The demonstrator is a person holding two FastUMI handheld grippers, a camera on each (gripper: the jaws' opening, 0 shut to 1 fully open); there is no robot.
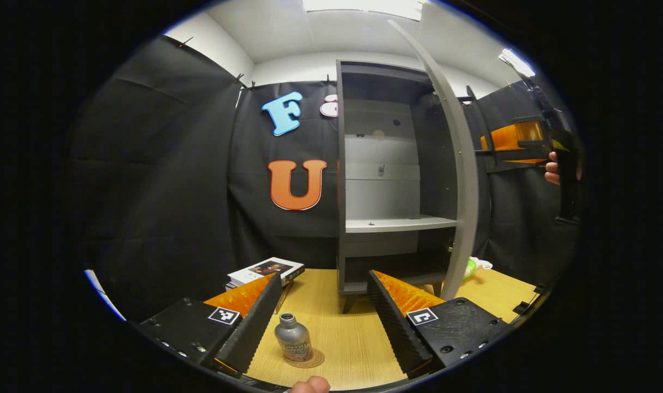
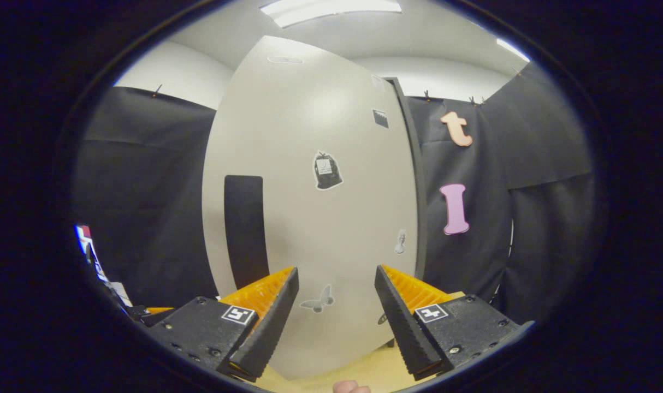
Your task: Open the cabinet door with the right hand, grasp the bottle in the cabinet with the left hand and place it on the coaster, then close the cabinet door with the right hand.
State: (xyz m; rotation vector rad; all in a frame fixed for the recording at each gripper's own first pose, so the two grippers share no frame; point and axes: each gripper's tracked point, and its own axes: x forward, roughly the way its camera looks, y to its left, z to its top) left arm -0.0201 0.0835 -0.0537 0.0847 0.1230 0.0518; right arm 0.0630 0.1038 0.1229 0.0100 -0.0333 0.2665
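On coaster (image 1: pixel 305 359), bottle (image 1: pixel 292 338) is sitting released; both grippers (image 1: pixel 320 316) (image 2: pixel 336 305) gaping. Door (image 2: pixel 309 218) is waiting: push flat, near handle (image 2: pixel 246 229).

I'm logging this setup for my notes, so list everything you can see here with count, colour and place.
Small metal bottle: one, silver-grey, upright on the coaster, between the left gripper's fingers.
Round coaster: one, tan, on the table under the bottle.
Tall cabinet: one, grey, at the table's back, shelves bare.
Cabinet door: one, grey, swung open; stickers and a dark handle strip on its outer face.
Wooden table: one, light wood.
Books: a small stack, left of the cabinet.
Left gripper: open, above the bottle.
Right gripper: open, facing the door's outer face.
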